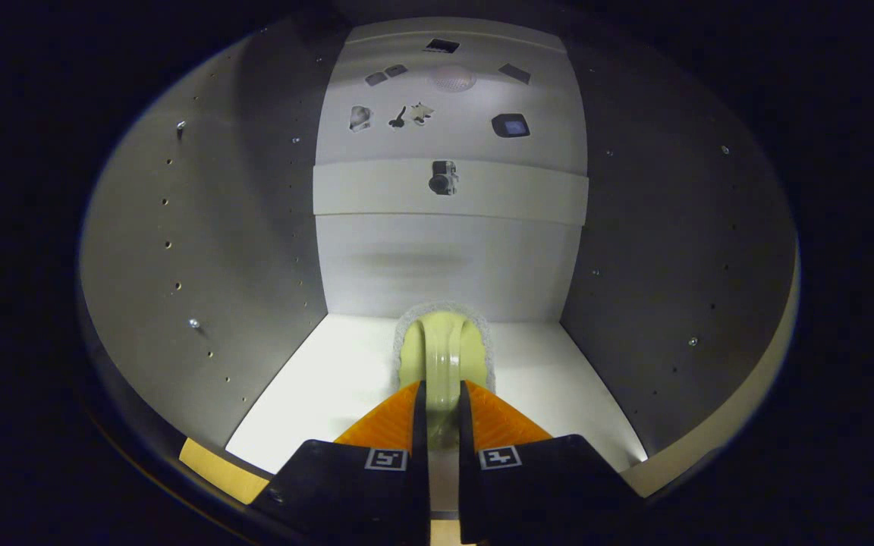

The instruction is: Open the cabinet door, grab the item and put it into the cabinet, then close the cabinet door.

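White cabinet (pixel 437 250) walls surround the gripper (pixel 442 394), which points level inward, fingers clenched on a pale green brush's handle (pixel 443 356).

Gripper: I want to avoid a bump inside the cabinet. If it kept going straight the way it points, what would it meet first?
The gripper, shut on the pale brush, would likely drive it into the cabinet's back wall; depth is unclear.

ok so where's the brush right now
In the gripper view, the brush is clamped by its handle in the claw, held inside the cabinet above its floor.
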Demonstrator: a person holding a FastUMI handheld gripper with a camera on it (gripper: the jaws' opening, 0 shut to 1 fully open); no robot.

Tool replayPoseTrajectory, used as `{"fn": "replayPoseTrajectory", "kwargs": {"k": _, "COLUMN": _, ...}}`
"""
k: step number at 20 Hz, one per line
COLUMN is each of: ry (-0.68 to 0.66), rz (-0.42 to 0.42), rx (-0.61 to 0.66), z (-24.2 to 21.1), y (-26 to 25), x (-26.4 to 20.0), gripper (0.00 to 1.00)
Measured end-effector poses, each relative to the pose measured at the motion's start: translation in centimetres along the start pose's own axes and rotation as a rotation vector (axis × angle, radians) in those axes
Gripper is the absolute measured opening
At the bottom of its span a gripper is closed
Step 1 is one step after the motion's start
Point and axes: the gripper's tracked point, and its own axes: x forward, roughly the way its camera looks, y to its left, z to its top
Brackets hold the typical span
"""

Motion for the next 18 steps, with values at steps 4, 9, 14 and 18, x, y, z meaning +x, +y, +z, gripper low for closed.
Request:
{"fn": "replayPoseTrajectory", "kwargs": {"k": 4, "ry": 0.004, "rz": -0.004, "rx": 0.013, "z": -0.3, "y": 0.0, "x": 0.8, "gripper": 0.23}}
{"fn": "replayPoseTrajectory", "kwargs": {"k": 9, "ry": 0.016, "rz": -0.003, "rx": 0.004, "z": -1.1, "y": 0.2, "x": 1.2, "gripper": 0.30}}
{"fn": "replayPoseTrajectory", "kwargs": {"k": 14, "ry": -0.038, "rz": 0.004, "rx": -0.008, "z": 0.2, "y": 0.6, "x": 0.7, "gripper": 0.30}}
{"fn": "replayPoseTrajectory", "kwargs": {"k": 18, "ry": -0.059, "rz": 0.016, "rx": -0.002, "z": 0.9, "y": 0.8, "x": -1.3, "gripper": 0.29}}
